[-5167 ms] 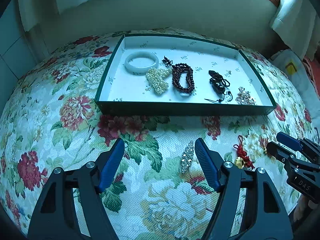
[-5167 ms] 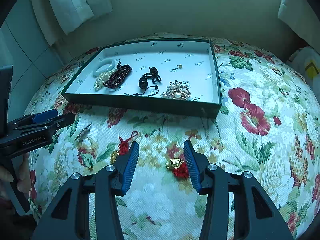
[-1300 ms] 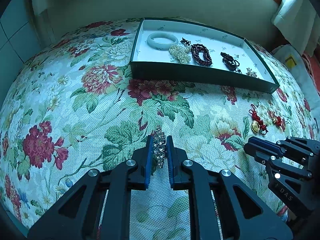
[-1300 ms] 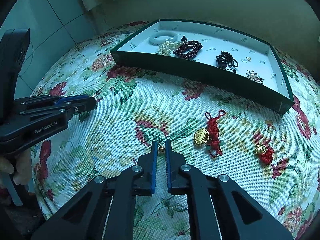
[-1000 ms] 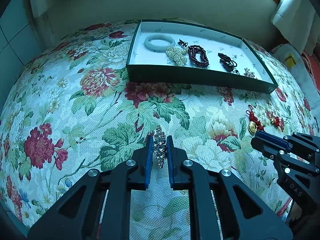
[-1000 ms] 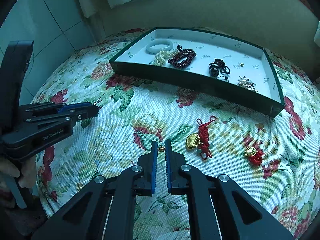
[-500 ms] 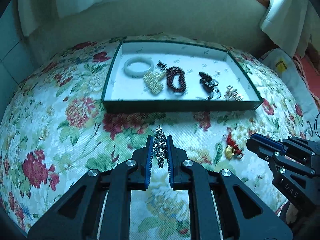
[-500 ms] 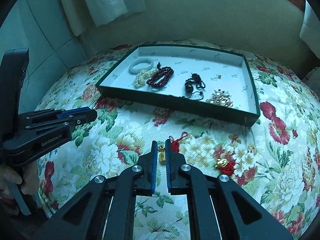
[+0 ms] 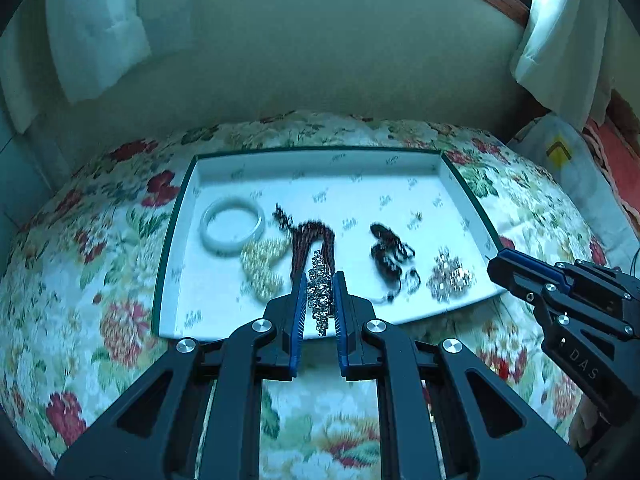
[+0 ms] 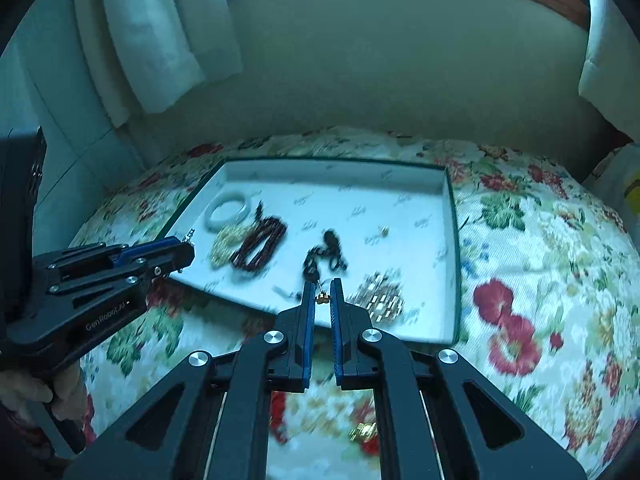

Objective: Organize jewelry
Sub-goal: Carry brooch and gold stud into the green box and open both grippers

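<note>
My left gripper [image 9: 320,300] is shut on a silver rhinestone hair clip [image 9: 319,290] and holds it in the air over the near edge of the green jewelry tray [image 9: 176,208]. My right gripper [image 10: 321,294] is shut on a small gold earring [image 10: 321,299] above the tray's near wall [image 10: 451,200]. In the tray lie a jade bangle [image 9: 232,230], a pearl bracelet [image 9: 264,264], a dark red bead bracelet [image 9: 314,236], a black cord piece [image 9: 390,254] and a crystal brooch [image 9: 450,276]. The left gripper also shows in the right wrist view [image 10: 176,254], and the right gripper in the left wrist view [image 9: 504,270].
The tray sits on a floral tablecloth [image 9: 100,320]. A red-and-gold charm [image 10: 364,436] lies on the cloth below the right gripper. A small gold stud [image 10: 384,231] lies in the tray. A wall and curtains [image 10: 160,40] stand behind the table.
Both grippers have risen and moved forward to the tray's near edge, each carrying its piece. The view is blurred by motion.
</note>
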The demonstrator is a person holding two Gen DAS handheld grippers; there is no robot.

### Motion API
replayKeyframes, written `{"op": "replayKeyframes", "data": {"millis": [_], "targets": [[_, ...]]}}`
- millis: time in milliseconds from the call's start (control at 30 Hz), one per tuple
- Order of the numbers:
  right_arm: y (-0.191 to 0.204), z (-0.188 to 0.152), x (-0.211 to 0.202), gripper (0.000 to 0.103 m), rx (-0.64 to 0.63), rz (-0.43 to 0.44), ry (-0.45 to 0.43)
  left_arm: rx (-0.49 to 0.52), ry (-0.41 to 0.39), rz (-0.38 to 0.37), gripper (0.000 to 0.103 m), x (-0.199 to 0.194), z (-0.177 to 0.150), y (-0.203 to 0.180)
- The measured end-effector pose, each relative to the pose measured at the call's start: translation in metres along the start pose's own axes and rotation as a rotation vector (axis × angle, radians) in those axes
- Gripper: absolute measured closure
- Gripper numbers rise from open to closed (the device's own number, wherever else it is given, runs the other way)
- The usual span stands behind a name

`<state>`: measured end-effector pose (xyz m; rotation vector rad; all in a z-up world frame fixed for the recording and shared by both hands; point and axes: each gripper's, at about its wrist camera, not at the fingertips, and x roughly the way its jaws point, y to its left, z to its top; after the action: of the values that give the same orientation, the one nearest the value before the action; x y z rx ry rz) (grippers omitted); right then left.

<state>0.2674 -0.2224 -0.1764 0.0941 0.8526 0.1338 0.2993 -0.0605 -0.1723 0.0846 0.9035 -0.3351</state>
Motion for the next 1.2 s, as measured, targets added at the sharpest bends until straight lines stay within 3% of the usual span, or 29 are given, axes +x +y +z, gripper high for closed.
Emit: {"op": "replayKeyframes", "data": {"millis": [267,667,933,1200], "targets": [[-0.023,0.035,0.034,0.095,0.019,-0.026,-0.021,0.012,0.024,0.035,0.090,0.048,0.035,-0.005],[-0.043,0.061,0.094,0.095,0.015,-0.051,0.036,0.019,0.056,0.074,0.090,0.109,0.073,-0.010],[-0.052,0.068,0.120,0.095,0.021,-0.064,0.081,0.016,0.116,0.087,0.090,0.138,0.079,-0.013],[-0.056,0.070,0.127,0.095,0.024,-0.071,0.089,0.014,0.118,0.094,0.090,0.146,0.079,-0.010]]}}
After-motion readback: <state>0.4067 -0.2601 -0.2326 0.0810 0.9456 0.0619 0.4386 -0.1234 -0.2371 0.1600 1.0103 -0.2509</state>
